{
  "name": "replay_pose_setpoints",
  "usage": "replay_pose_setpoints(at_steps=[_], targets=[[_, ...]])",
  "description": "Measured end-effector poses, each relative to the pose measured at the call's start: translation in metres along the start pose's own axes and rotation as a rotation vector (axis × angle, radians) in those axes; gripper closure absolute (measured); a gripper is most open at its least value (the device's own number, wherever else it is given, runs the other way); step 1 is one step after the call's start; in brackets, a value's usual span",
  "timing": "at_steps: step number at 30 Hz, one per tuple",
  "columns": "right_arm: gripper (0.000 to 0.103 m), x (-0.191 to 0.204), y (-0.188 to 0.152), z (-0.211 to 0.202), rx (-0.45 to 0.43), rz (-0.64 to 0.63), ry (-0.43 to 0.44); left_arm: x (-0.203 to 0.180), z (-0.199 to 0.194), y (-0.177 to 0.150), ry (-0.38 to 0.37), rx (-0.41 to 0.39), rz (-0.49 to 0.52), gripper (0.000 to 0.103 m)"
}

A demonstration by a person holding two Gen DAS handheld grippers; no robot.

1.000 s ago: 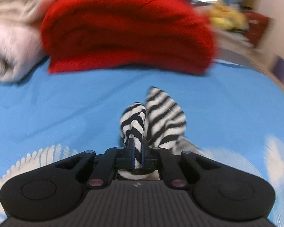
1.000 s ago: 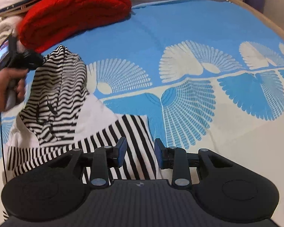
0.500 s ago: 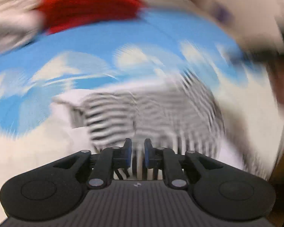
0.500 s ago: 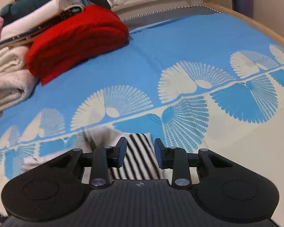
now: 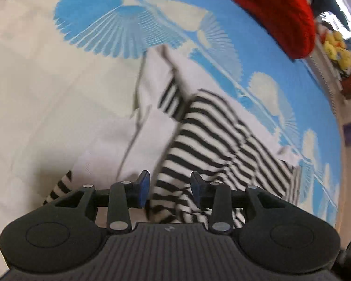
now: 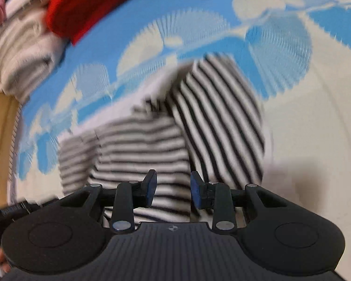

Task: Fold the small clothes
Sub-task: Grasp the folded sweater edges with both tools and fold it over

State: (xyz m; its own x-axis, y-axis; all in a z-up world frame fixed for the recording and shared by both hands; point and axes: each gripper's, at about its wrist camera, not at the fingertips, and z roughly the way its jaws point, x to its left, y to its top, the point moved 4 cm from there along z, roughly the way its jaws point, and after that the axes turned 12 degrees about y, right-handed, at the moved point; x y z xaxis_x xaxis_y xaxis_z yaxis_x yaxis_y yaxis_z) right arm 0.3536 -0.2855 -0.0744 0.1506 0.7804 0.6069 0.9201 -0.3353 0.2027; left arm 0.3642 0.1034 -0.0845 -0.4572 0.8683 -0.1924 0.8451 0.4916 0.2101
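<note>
A small black-and-white striped garment (image 5: pixel 213 145) with white panels lies crumpled on the blue and cream bedspread (image 5: pixel 46 89). My left gripper (image 5: pixel 169 188) is open just above its near striped edge, holding nothing. In the right wrist view the same striped garment (image 6: pixel 199 121) lies partly folded over itself. My right gripper (image 6: pixel 173 188) is open right over its near edge, holding nothing. Both views are blurred by motion.
A folded red blanket (image 5: pixel 276 7) lies at the far side of the bed, also in the right wrist view (image 6: pixel 93 4), beside folded cream towels (image 6: pixel 18 53). Yellow plush toys (image 5: pixel 337 49) sit beyond the bed. A wooden bed edge (image 6: pixel 0 135) runs at left.
My left gripper let go of the striped garment and opened; the garment dropped onto the bed. Both grippers swung down toward the garment, which now fills both views.
</note>
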Motion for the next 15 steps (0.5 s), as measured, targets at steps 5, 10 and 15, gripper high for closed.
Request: replay_pose_setpoints(at_steps=[5,10,15], targets=[[0.070,0.002,-0.026,0.028,0.079,-0.001,-0.053,0.003,0.017,0.001,0.005,0.040,0.008,0.062],[0.091,0.014,-0.029,0.033,0.060,-0.058,-0.076,-0.005,0.007,0.002,-0.084,0.019,0.017,0.101],[0.102,0.020,0.003,-0.002,-0.161,0.033,0.083,-0.005,-0.054,0.031,-0.315,-0.251,-0.021,0.102]])
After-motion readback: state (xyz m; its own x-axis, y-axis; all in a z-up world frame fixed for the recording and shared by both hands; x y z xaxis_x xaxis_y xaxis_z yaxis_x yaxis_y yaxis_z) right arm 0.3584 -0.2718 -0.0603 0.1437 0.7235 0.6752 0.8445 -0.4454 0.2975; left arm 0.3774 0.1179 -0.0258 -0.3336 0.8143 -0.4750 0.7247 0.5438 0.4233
